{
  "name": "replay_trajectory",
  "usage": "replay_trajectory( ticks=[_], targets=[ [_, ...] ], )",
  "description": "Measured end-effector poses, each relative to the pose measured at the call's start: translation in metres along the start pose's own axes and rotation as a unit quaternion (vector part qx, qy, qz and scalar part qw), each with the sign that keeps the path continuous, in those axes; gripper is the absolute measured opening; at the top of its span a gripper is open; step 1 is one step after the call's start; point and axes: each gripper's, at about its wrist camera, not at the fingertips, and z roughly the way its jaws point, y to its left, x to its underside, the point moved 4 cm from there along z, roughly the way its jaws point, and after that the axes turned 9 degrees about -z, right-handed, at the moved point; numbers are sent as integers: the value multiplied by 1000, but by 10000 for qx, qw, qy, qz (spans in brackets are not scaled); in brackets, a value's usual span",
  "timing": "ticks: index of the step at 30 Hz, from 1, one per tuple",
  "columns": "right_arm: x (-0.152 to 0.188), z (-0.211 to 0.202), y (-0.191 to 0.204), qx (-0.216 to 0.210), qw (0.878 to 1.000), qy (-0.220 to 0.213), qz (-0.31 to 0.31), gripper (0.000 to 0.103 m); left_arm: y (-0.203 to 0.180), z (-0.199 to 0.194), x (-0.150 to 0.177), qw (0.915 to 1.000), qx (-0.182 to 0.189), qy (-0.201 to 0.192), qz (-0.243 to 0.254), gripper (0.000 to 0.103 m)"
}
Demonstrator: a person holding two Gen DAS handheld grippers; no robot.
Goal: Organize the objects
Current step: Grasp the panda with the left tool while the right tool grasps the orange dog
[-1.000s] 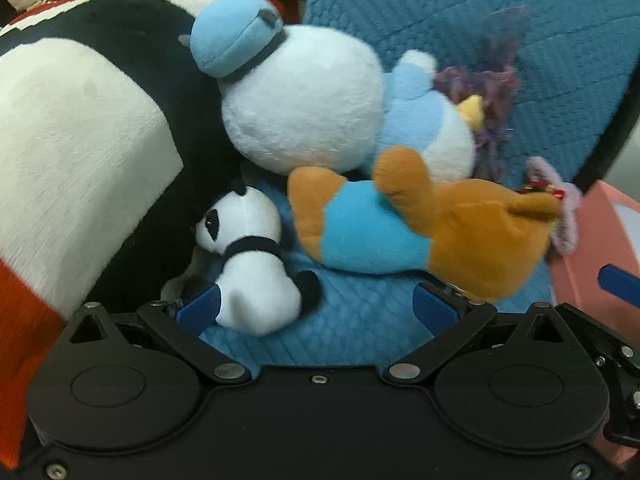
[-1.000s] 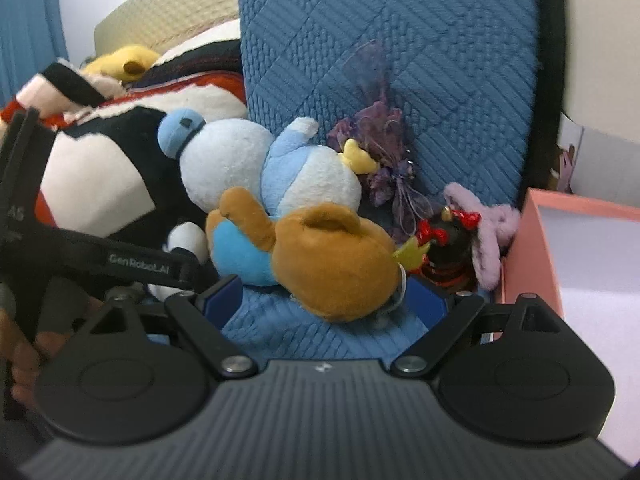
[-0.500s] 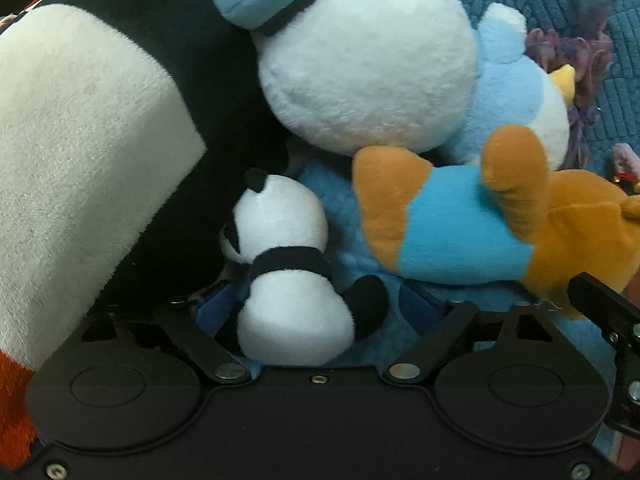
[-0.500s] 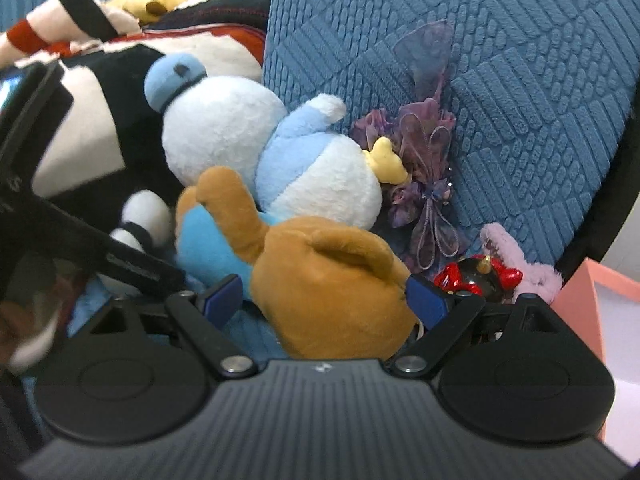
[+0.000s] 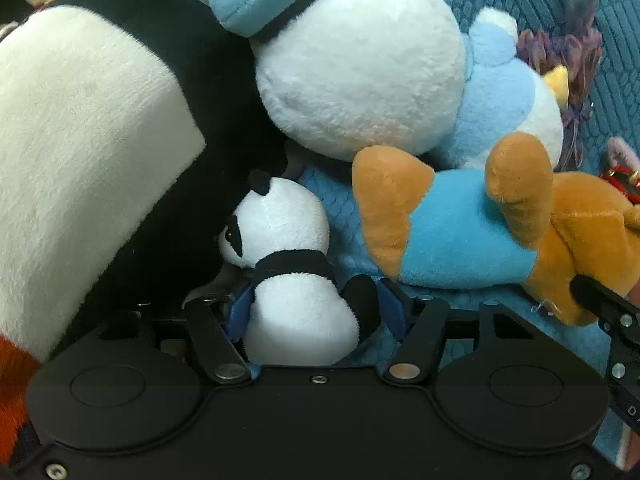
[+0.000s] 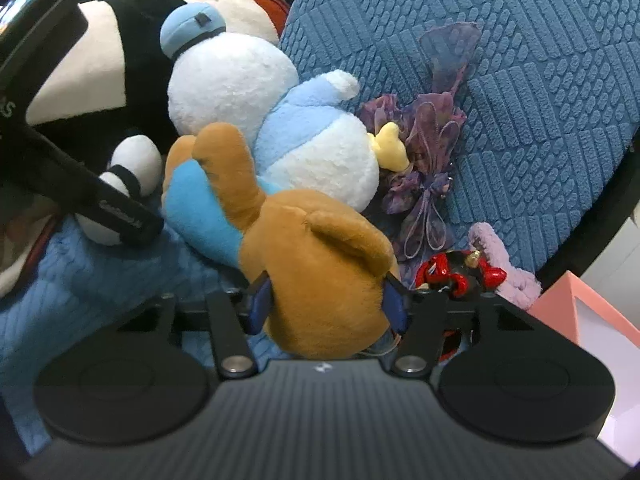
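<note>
Several plush toys lie on a blue quilted seat (image 6: 540,80). My left gripper (image 5: 316,306) is shut on a small panda plush (image 5: 296,276), its blue pads pressing the panda's lower body. The panda also shows in the right wrist view (image 6: 132,160). My right gripper (image 6: 326,302) is shut on the head of a brown bear plush in a blue shirt (image 6: 320,272), which also lies across the left wrist view (image 5: 460,232). A white duck plush with a blue cap (image 5: 360,68) rests behind both, also seen in the right wrist view (image 6: 240,92).
A large black, white and orange plush (image 5: 92,128) fills the left side. A purple ribbon bow (image 6: 428,152), a red and black trinket (image 6: 456,272) and a lilac fuzzy item (image 6: 504,264) lie by the seat back. A pink box (image 6: 592,320) stands at right.
Both grippers moved forward and closed: the left on the panda, the right on the brown bear's head. Both were open one second ago.
</note>
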Motion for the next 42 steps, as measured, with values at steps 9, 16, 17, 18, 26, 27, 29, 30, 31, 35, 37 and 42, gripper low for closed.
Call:
replay_trajectory(
  ticks=[9,16,17,18,26,27,29,30,31,35,37,42],
  targets=[
    [7,-36,2,189,9978,117,618,54,-3,-25,23,9985,505,101,-185,58],
    [25,-72,-11,225,9862,331,1607,54,-10,-48,46,9957,883,168,-222,58],
    [28,-75,-11,243,9852,387,1652,54,-1,-53,47,9950,950,195,-219,58],
    [31,-79,-9,283,9837,434,1721,54,-2,-53,46,9943,1014,223,-223,58],
    [53,-90,-8,217,9623,551,2654,59,-2,-48,59,9918,1172,476,-189,60],
    [51,-87,-10,247,9649,523,2560,60,0,-47,60,9909,1205,546,-248,61],
    [47,-81,-14,378,9687,495,2405,62,6,-49,61,9885,1296,651,-419,63],
    [46,-79,-17,428,9687,479,2398,63,9,-48,60,9878,1319,672,-475,64],
    [45,-77,-20,444,9679,457,2433,64,11,-48,58,9873,1327,696,-522,64],
    [39,-83,-25,569,9733,234,2213,77,17,-48,54,9846,1381,785,-733,67],
    [35,-88,-25,703,9778,95,1970,80,18,-48,53,9837,1392,815,-790,68],
    [19,-99,-13,854,9902,-304,1061,81,20,-48,50,9842,1323,821,-847,75]
  ],
)
